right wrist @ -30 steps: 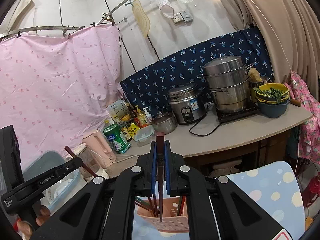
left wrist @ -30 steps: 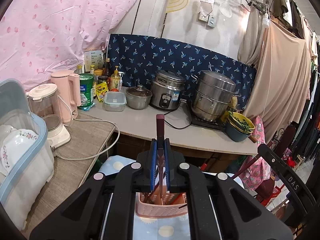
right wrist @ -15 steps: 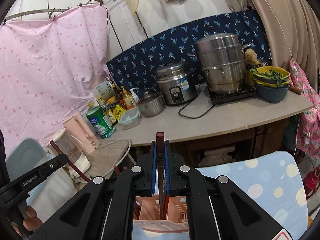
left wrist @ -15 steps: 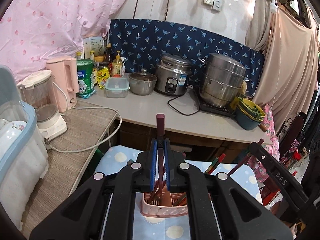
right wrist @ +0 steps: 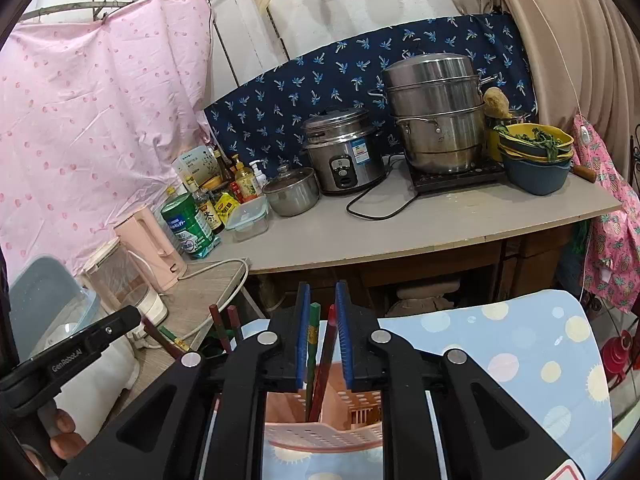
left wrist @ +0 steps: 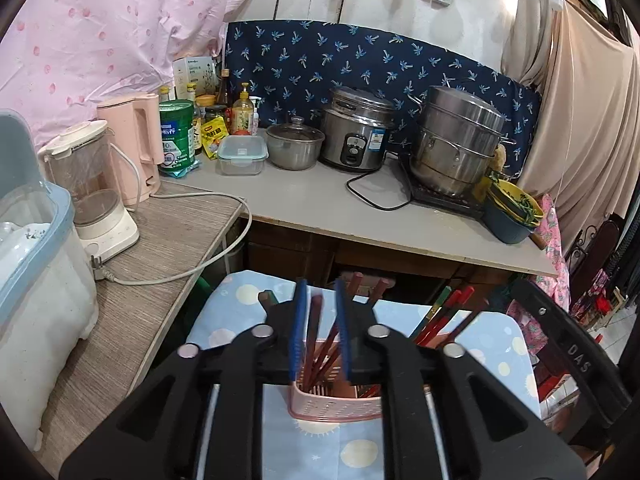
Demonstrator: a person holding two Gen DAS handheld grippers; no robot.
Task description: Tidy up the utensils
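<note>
A pink perforated utensil basket [left wrist: 334, 402] stands on a blue dotted cloth [left wrist: 240, 308]. Several dark red chopsticks [left wrist: 314, 328] stand in it. My left gripper [left wrist: 320, 328] hangs just above the basket with its jaws open; a chopstick stands loose between them. In the right wrist view the same basket [right wrist: 324, 432] sits below my right gripper [right wrist: 323, 332], also open, with a green chopstick [right wrist: 312, 344] and a red chopstick [right wrist: 326, 356] standing loose between its blue pads. More chopsticks [left wrist: 444, 316] lean at the basket's right side.
A grey counter [left wrist: 328, 204] behind holds a rice cooker [left wrist: 356, 136], a steamer pot [left wrist: 456, 140], a small lidded pot [left wrist: 294, 146], bottles and a blue bowl stack [left wrist: 512, 216]. A blender [left wrist: 96, 188], pink kettle [left wrist: 132, 144] and dish bin [left wrist: 36, 264] stand at left.
Both grippers have lowered toward the basket and opened. Each has let go of the chopstick it held, and those chopsticks now stand in the basket.
</note>
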